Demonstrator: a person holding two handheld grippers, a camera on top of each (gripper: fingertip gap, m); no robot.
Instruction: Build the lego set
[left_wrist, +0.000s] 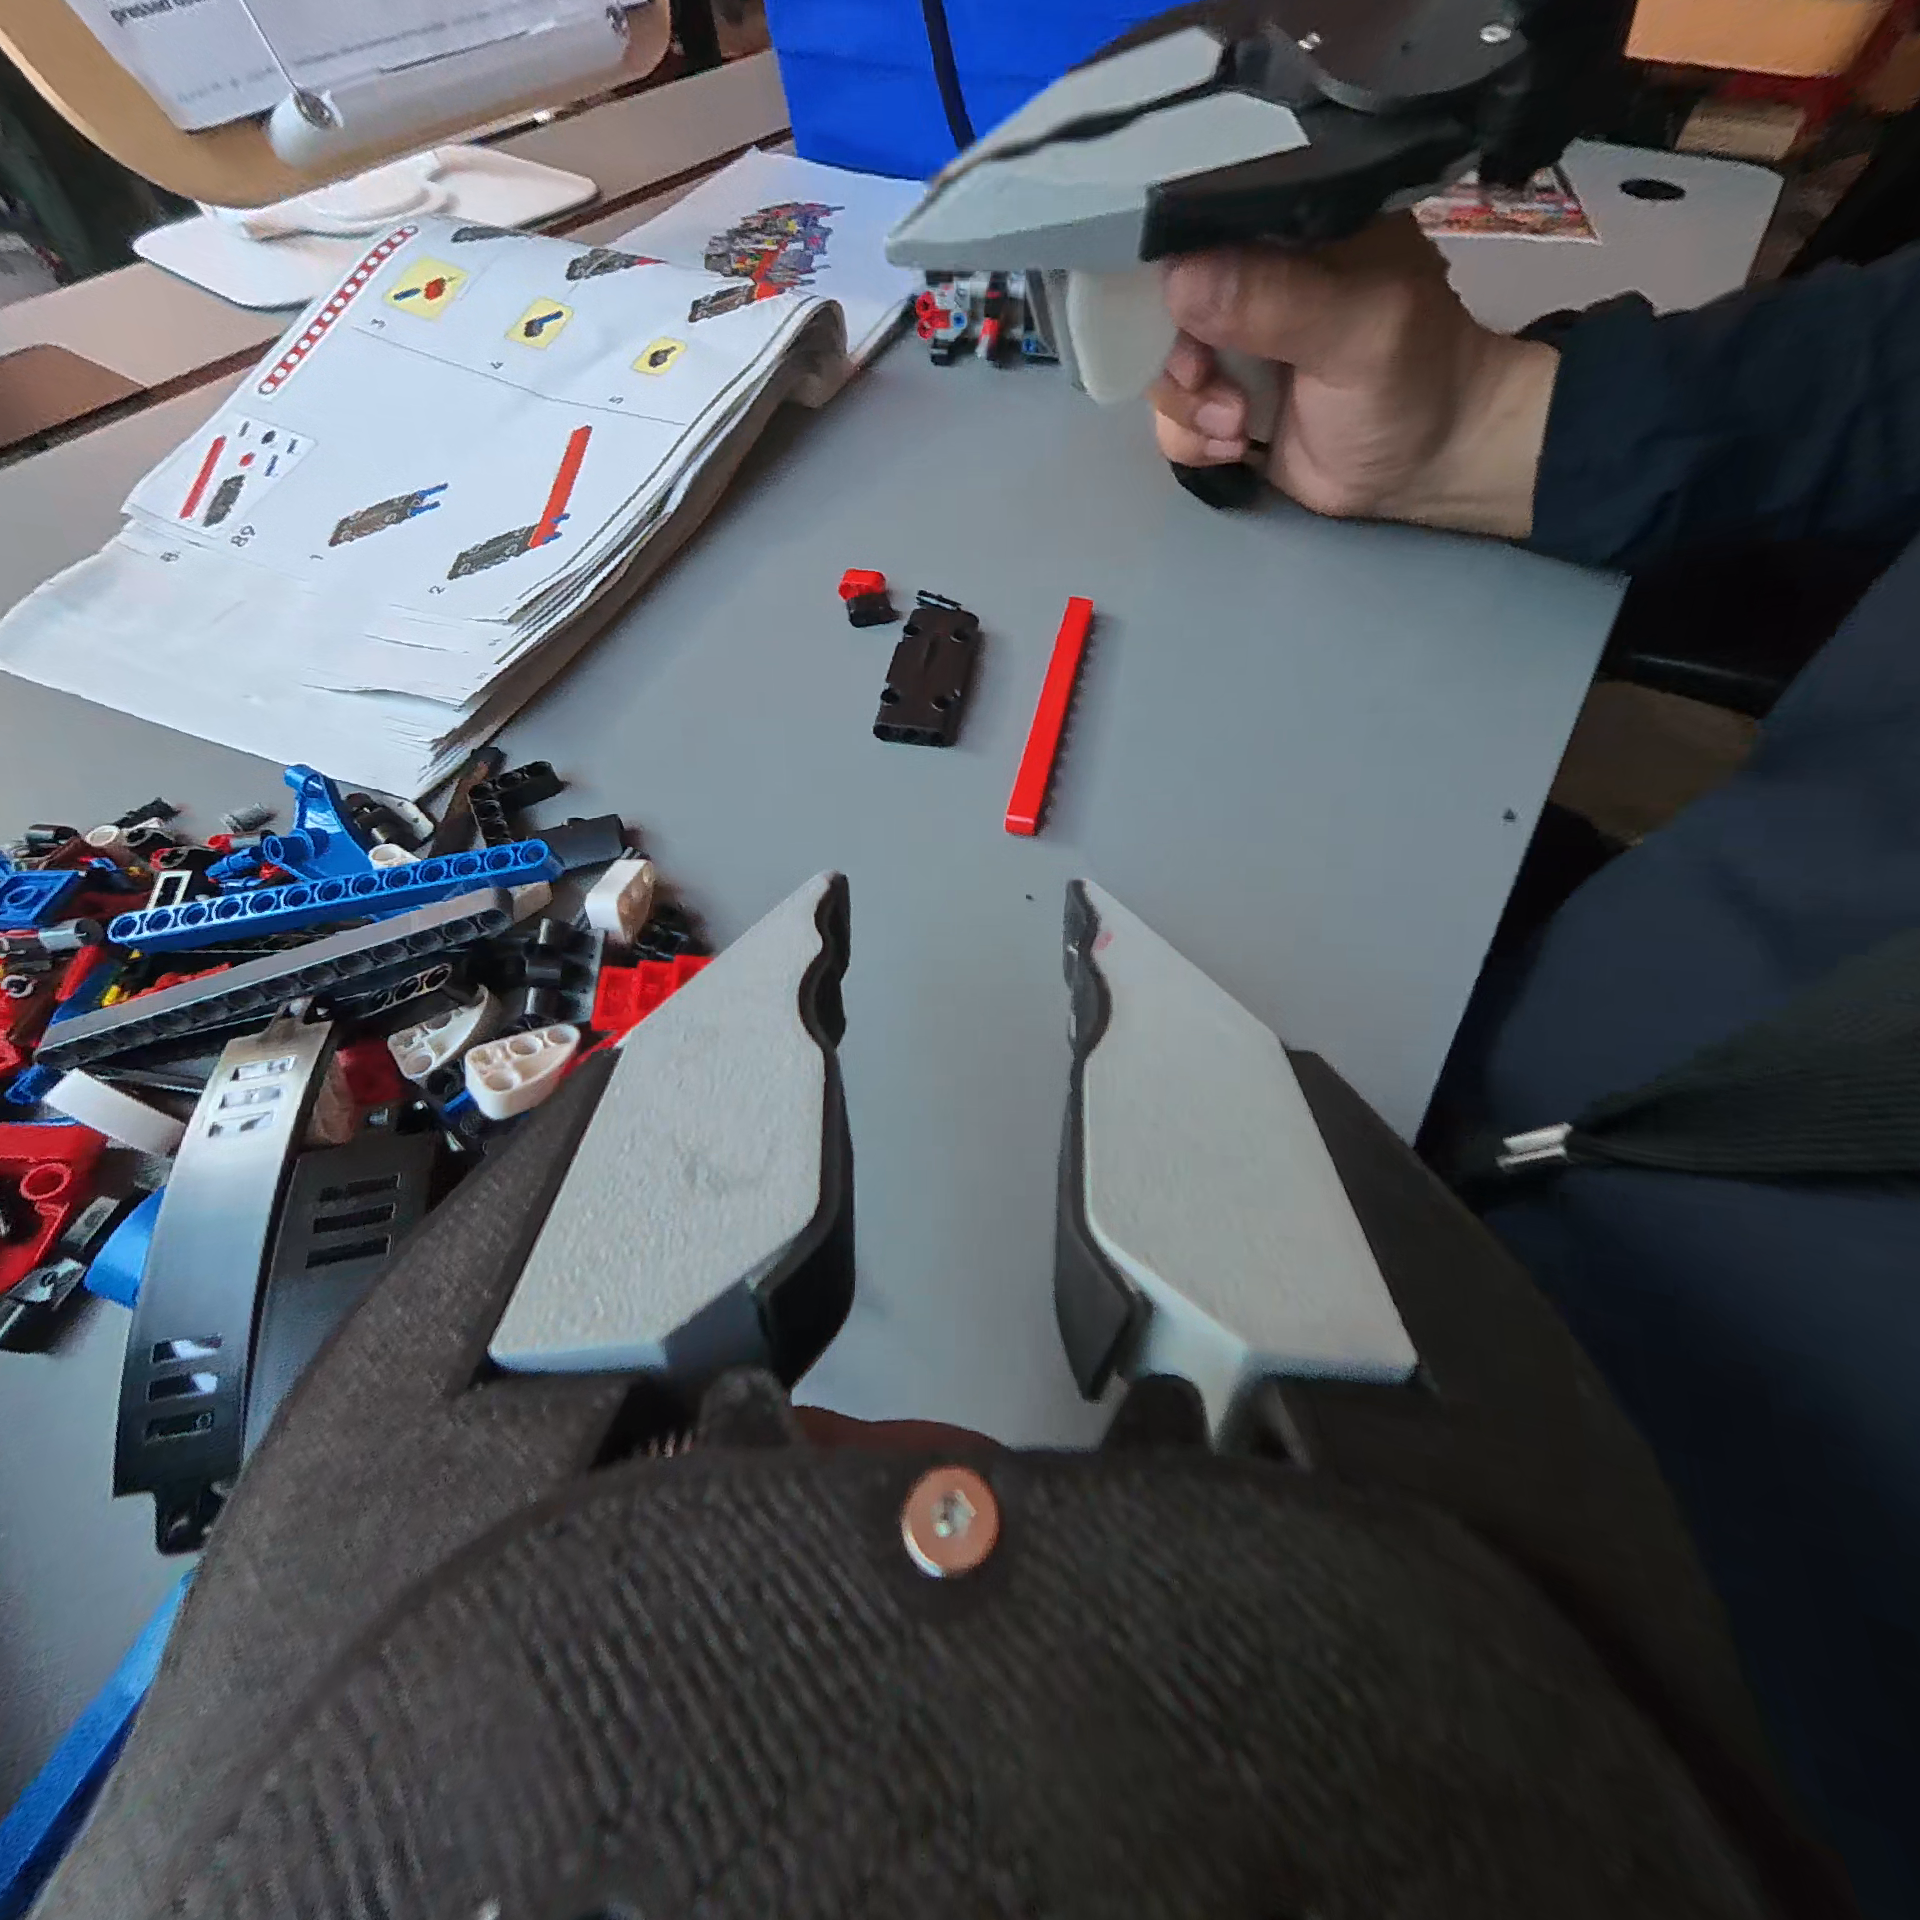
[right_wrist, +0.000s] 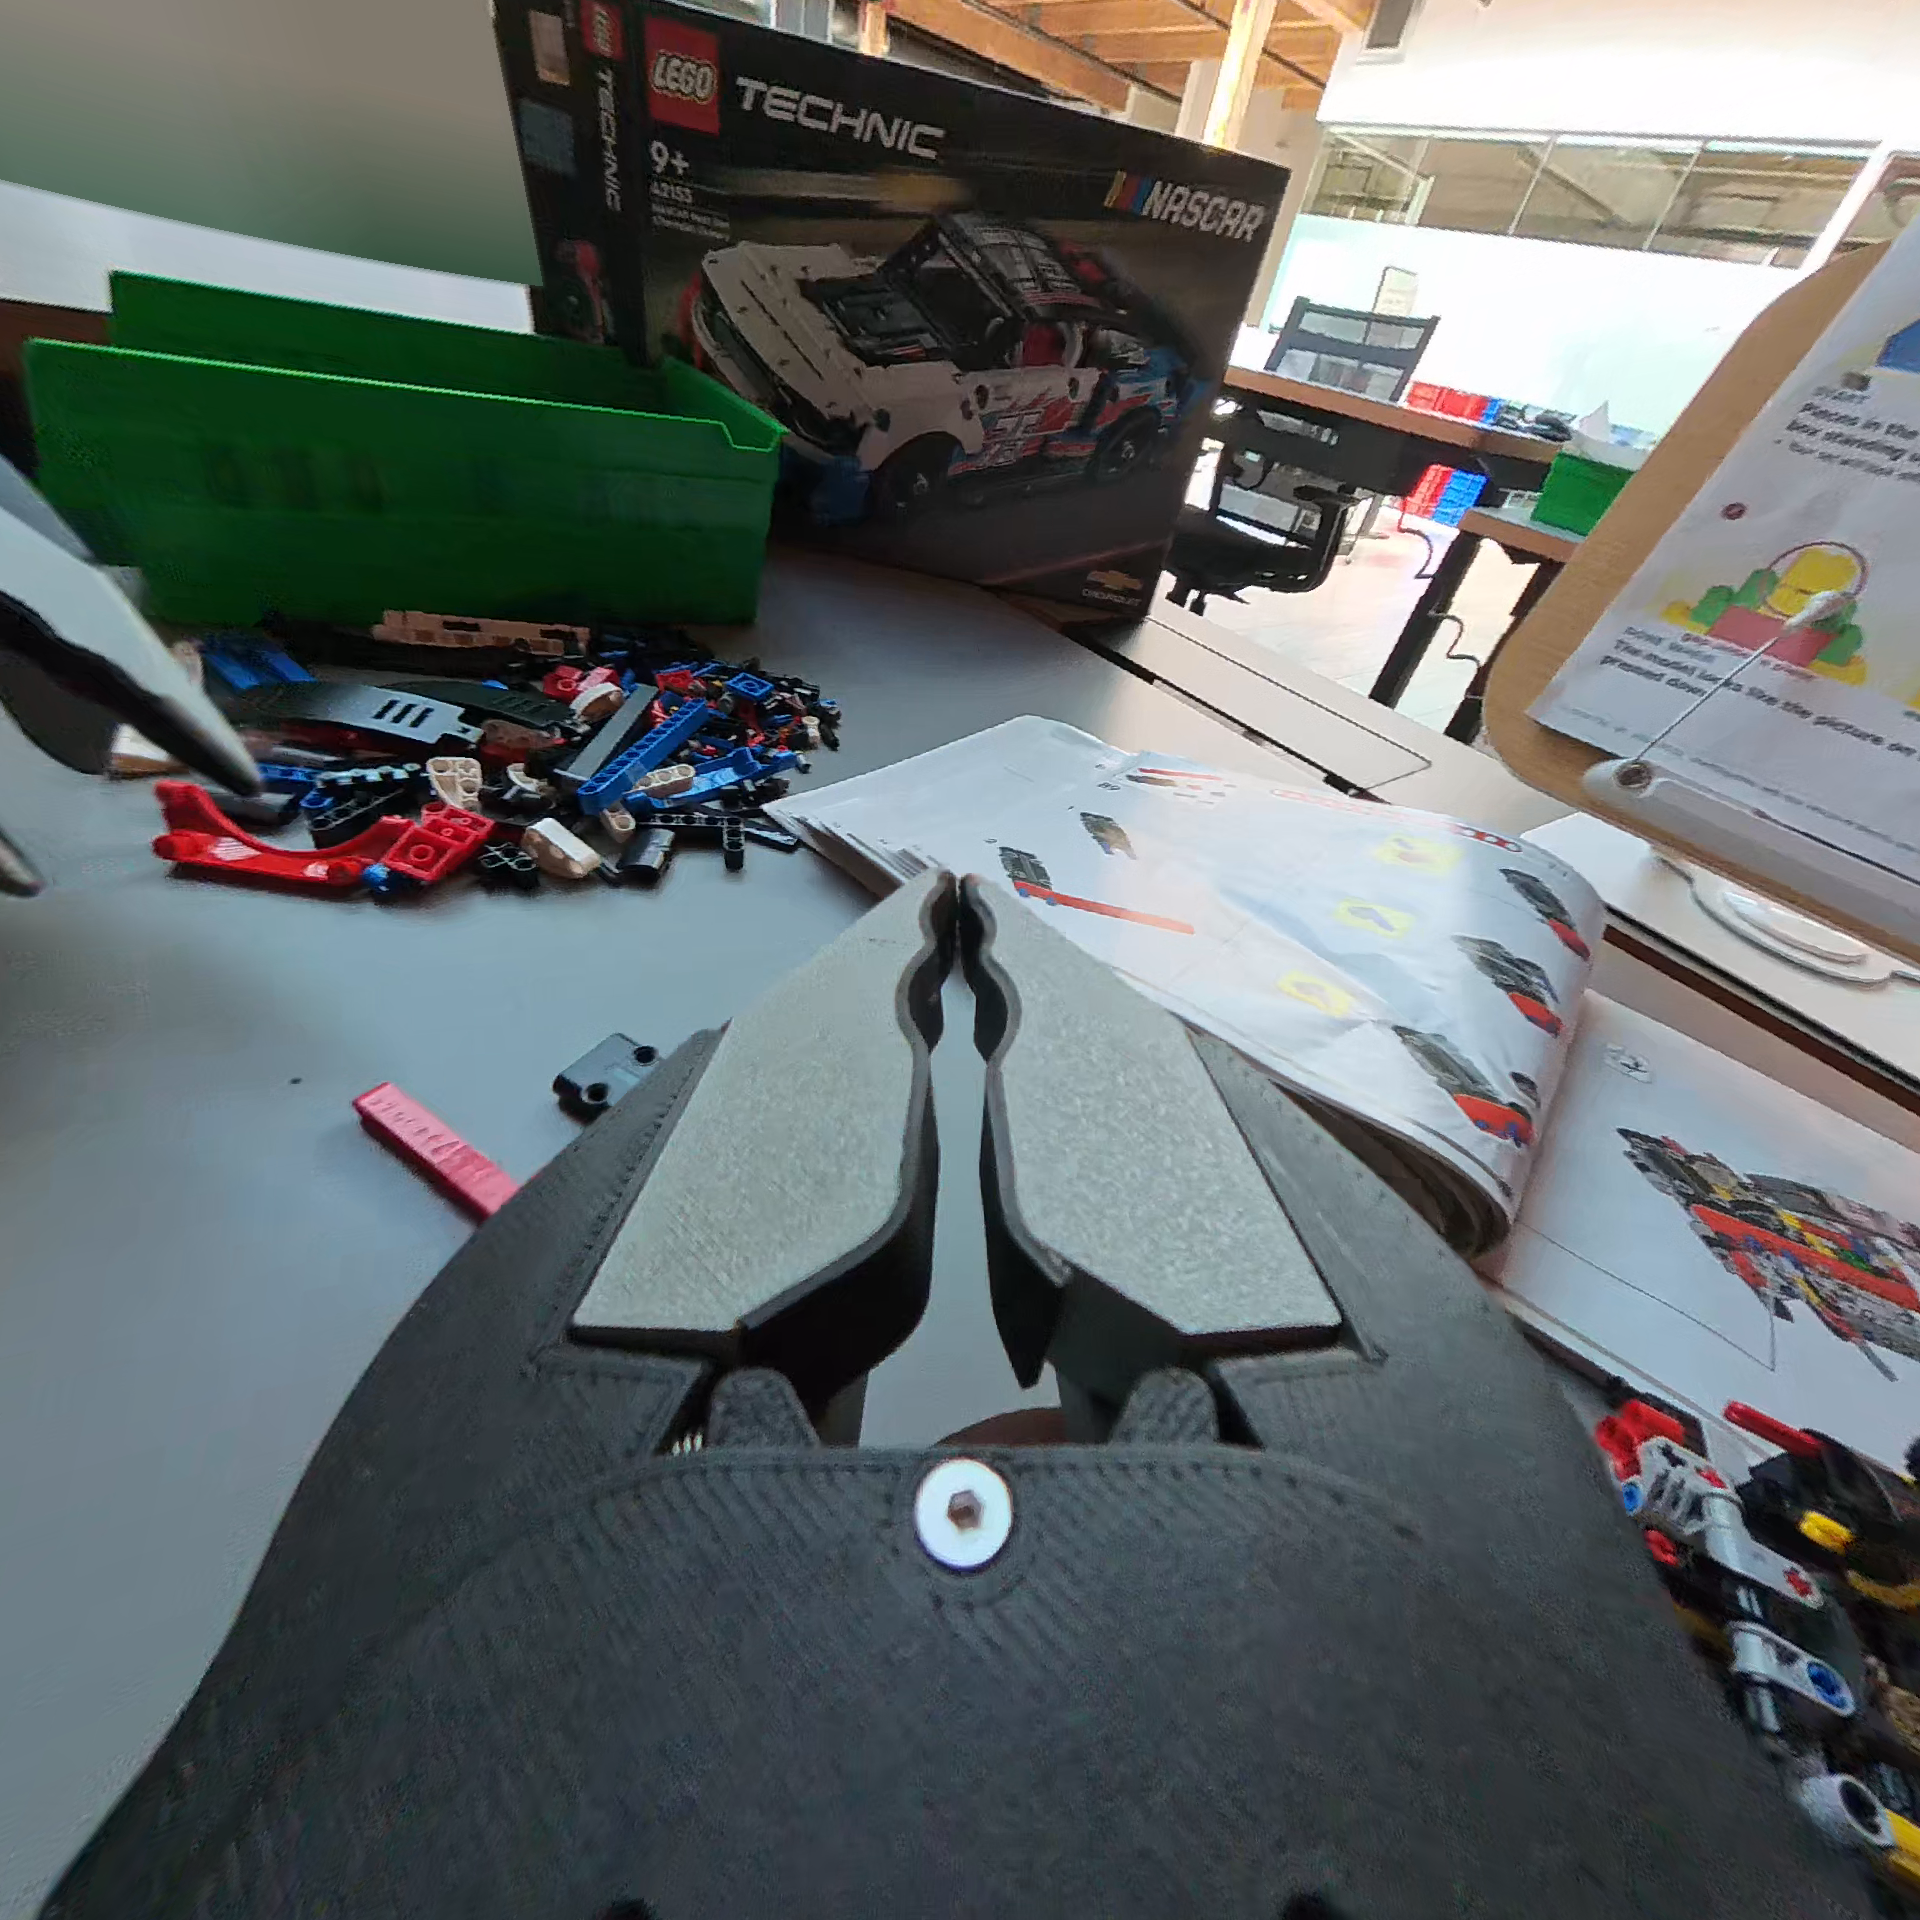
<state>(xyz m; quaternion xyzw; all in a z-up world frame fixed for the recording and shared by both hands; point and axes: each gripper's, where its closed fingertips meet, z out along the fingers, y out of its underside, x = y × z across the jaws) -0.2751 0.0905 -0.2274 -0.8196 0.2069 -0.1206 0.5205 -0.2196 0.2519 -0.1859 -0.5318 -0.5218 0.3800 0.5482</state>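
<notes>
My left gripper (left_wrist: 956, 896) is open with nothing between its pads, above the grey table (left_wrist: 1299, 831). Just ahead of it lie a long red beam (left_wrist: 1049, 715), a black panel piece (left_wrist: 928, 675) and a small red-and-black connector (left_wrist: 865, 595). My right gripper (right_wrist: 957, 889) is shut with nothing in its grasp, pointing at the open instruction booklet (right_wrist: 1299, 914). It also shows in the left wrist view (left_wrist: 914, 244), held in a hand at the far right. The red beam (right_wrist: 431, 1148) and black piece (right_wrist: 605, 1070) lie left of its fingers.
A pile of loose blue, black, red and white bricks (left_wrist: 260, 956) lies at the left, also seen in the right wrist view (right_wrist: 499, 769). A green bin (right_wrist: 416, 488) and a dark product box (right_wrist: 935, 343) stand behind. A partly built model (right_wrist: 1766, 1558) sits at the right.
</notes>
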